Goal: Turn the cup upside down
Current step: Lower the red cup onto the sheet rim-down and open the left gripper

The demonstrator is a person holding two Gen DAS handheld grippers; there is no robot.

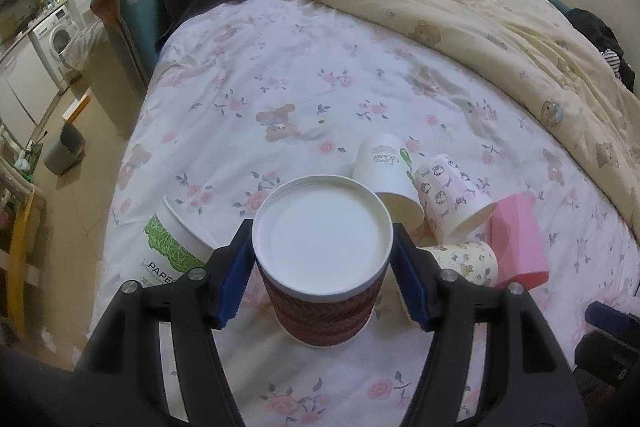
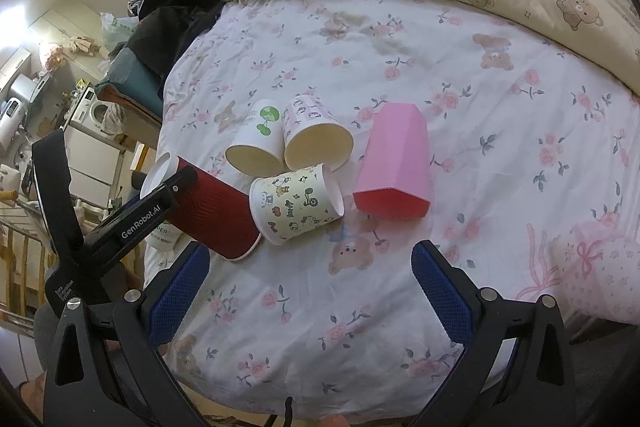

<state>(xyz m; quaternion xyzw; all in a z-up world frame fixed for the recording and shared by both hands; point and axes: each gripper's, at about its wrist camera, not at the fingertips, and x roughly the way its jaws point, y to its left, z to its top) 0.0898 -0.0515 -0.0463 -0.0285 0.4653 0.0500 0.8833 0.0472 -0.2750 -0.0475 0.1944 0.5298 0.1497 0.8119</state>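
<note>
A dark red ribbed paper cup [image 1: 325,303] stands upside down on the bed, its white base facing up. My left gripper [image 1: 324,271] is around it with both blue pads beside its walls; a small gap shows on each side, so it looks open. In the right wrist view the red cup [image 2: 212,215] appears tilted, with the left gripper's finger [image 2: 160,203] across it. My right gripper [image 2: 310,291] is open and empty above the flowered sheet, in front of the cups.
Several paper cups lie on their sides: a white one with a green print [image 2: 256,143], a pink-patterned one [image 2: 316,135], a cartoon one [image 2: 296,203]. A pink cup [image 2: 394,163] lies at the right. A green-banded cup [image 1: 176,243] stands at the left. A cream quilt [image 1: 460,7] covers the far bed.
</note>
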